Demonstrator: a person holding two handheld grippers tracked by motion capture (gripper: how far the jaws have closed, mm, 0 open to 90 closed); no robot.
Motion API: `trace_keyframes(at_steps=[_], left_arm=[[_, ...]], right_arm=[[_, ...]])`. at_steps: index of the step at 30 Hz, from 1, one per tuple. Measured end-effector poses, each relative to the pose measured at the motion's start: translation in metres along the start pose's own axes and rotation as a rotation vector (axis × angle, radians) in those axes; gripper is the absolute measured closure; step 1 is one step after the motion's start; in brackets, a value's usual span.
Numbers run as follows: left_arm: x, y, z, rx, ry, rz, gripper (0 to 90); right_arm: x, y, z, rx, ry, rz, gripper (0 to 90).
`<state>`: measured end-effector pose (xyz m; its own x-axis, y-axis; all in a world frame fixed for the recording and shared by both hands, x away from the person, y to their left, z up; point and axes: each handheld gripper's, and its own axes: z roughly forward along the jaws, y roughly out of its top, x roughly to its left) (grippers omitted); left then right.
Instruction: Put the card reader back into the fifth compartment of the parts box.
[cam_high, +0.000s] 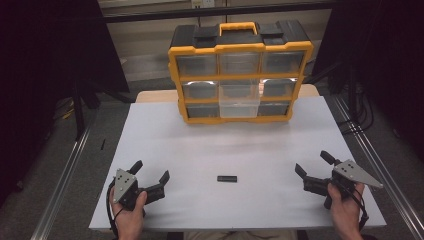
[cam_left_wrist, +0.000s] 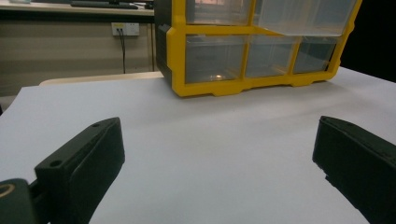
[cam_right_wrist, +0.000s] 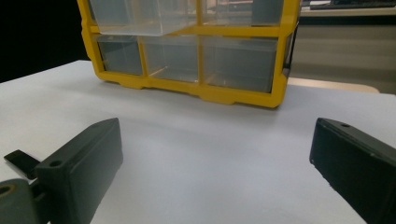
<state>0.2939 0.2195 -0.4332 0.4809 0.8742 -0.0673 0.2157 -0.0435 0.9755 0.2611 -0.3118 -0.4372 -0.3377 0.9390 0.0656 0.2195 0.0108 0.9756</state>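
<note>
At the bottom of the high view, the left gripper (cam_high: 150, 172) rests low on the left side of the white table (cam_high: 165, 135), and its jaws stand wide apart with nothing between them. The right gripper (cam_high: 312, 165) is at the lower right, also with jaws spread wide and empty; the person's hands hold both from the bottom edge. Between them, a little below the centre of the frame, lies a small black block (cam_high: 227, 178), flat on the table and well apart from both grippers; its left end appears in the right gripper view at the left edge. It looks like a short, stiff, light piece, probably plastic, so it should not bend or break, but it is low and smooth and may slide on the sheet when one jaw pushes it first. I judge the best hold is across its short sides, with the jaws coming from above. Farther away, in the upper centre, stands a yellow and black organizer (cam_high: 240, 72) with clear drawers; the middle drawer (cam_high: 239, 102) is pulled out toward the person.
</note>
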Motion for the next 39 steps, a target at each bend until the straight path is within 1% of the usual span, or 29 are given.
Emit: trace_keyframes(at_steps=[2, 4, 5, 6, 7, 9, 11, 12, 17, 18, 21, 22, 23, 24, 25, 26, 27, 28, 30, 36, 37, 39], left_arm=[[0.000, 0.000, 0.000, -0.004, -0.001, 0.001, 2.4], [0.000, 0.000, 0.000, -0.003, -0.003, 0.001, 2.4], [0.000, 0.000, 0.001, -0.002, -0.003, 0.003, 2.2], [0.000, 0.000, 0.001, 0.001, -0.008, 0.002, 2.2], [0.000, 0.000, 0.002, -0.001, -0.008, -0.005, 2.2], [0.000, 0.000, 0.002, 0.001, -0.010, -0.008, 2.2], [0.000, 0.000, 0.002, 0.002, -0.011, -0.006, 2.2], [0.000, 0.000, 0.002, 0.002, -0.011, -0.006, 2.2], [-0.001, 0.000, 0.002, 0.008, -0.017, 0.006, 2.2], [-0.001, 0.000, 0.003, 0.011, -0.021, 0.001, 2.2], [-0.002, 0.000, 0.002, 0.008, -0.023, 0.001, 2.2], [-0.002, 0.000, 0.002, 0.008, -0.023, 0.002, 2.2], [-0.002, -0.001, 0.002, 0.008, -0.022, -0.002, 2.2], [-0.001, -0.001, 0.002, 0.010, -0.022, 0.000, 2.2], [-0.001, -0.001, 0.002, 0.018, -0.017, 0.004, 2.2], [-0.001, -0.001, 0.002, 0.018, -0.017, 0.004, 2.2], [-0.001, -0.001, 0.003, 0.023, -0.015, 0.009, 2.2], [-0.001, -0.001, 0.003, 0.025, -0.025, 0.001, 2.2], [-0.001, -0.001, 0.003, 0.021, -0.027, 0.001, 2.2], [0.000, -0.001, 0.002, 0.016, -0.022, -0.003, 2.2], [0.000, -0.001, 0.002, 0.016, -0.022, -0.003, 2.2], [0.000, -0.001, 0.001, 0.017, -0.021, -0.007, 2.2]], right_arm=[[0.000, -0.001, 0.002, 0.006, 0.011, 0.007, 2.4], [0.000, -0.001, 0.002, 0.009, 0.020, 0.004, 2.4], [0.001, 0.000, 0.002, 0.011, 0.034, -0.004, 1.9], [0.001, 0.000, 0.002, 0.011, 0.034, -0.004, 1.9], [0.001, 0.000, 0.003, 0.017, 0.050, -0.019, 1.6], [0.002, 0.000, 0.004, 0.017, 0.058, -0.013, 1.7], [0.003, 0.000, 0.009, 0.035, 0.073, -0.043, 1.6], [0.003, 0.000, 0.009, 0.035, 0.073, -0.043, 1.6], [0.008, -0.001, 0.012, 0.063, 0.117, -0.034, 1.0], [0.010, 0.000, 0.012, 0.069, 0.129, -0.044, 0.8], [0.012, 0.001, 0.013, 0.073, 0.140, -0.050, 0.7], [0.015, 0.002, 0.014, 0.082, 0.159, -0.054, 0.7], [0.015, 0.002, 0.014, 0.082, 0.159, -0.054, 0.7], [0.016, 0.003, 0.015, 0.094, 0.168, -0.060, 0.9], [0.019, 0.003, 0.018, 0.117, 0.170, -0.079, 1.9], [0.019, 0.003, 0.018, 0.117, 0.170, -0.079, 1.9], [0.022, 0.004, 0.021, 0.130, 0.194, -0.074, 1.2], [0.023, 0.004, 0.023, 0.130, 0.209, -0.074, 1.0], [0.025, 0.005, 0.026, 0.124, 0.241, -0.080, 1.0], [0.034, 0.007, 0.037, 0.165, 0.294, -0.094, 1.9], [0.036, 0.008, 0.039, 0.173, 0.304, -0.104, 2.9], [0.038, 0.009, 0.042, 0.183, 0.311, -0.108, 4.1]])
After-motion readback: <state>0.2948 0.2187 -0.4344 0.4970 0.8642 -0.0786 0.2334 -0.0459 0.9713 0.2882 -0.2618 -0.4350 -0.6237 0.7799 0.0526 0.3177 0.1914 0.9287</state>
